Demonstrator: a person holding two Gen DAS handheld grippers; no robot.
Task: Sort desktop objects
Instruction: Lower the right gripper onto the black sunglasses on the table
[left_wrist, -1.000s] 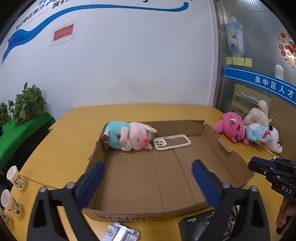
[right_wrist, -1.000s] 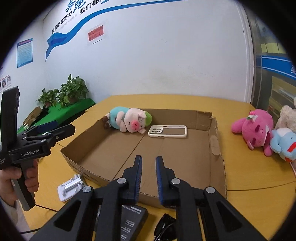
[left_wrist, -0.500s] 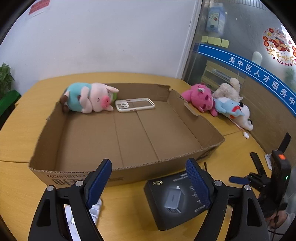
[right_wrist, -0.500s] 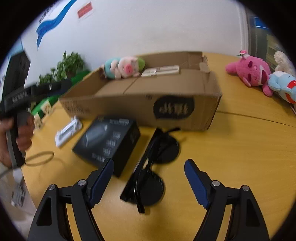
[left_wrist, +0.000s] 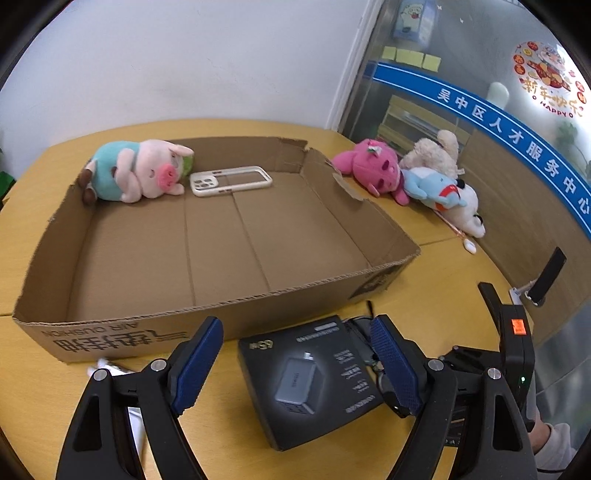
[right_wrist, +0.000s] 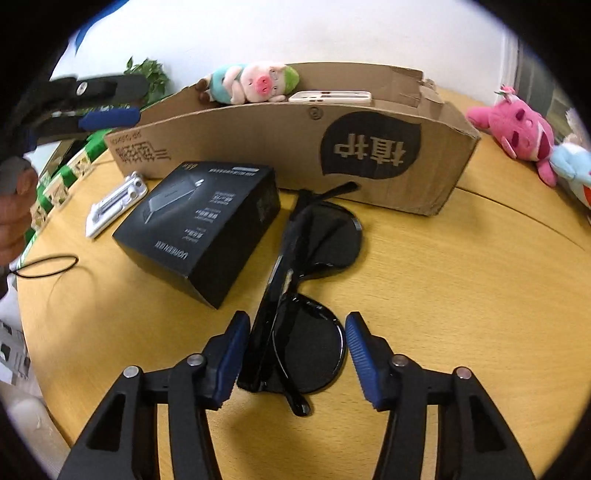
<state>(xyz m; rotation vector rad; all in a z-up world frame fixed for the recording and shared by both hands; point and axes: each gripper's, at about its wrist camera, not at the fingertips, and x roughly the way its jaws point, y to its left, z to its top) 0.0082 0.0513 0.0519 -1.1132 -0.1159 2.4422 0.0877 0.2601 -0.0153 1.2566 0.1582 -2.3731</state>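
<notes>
While the right gripper straddles the near lens of the black sunglasses on the table, its jaws are closing; the left pad sits at the frame's edge, the right pad clear of it. The left gripper hangs wide apart above the black charger box, gripping nothing. Both things lie just before the cardboard box, which holds a pig toy and phone case.

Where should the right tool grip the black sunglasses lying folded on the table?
Judging by their pose, take the black folded sunglasses across the near lens and folded arm, coming from above. That flat, narrow end already lies between the closing right tool pads, not yet pinched.
</notes>
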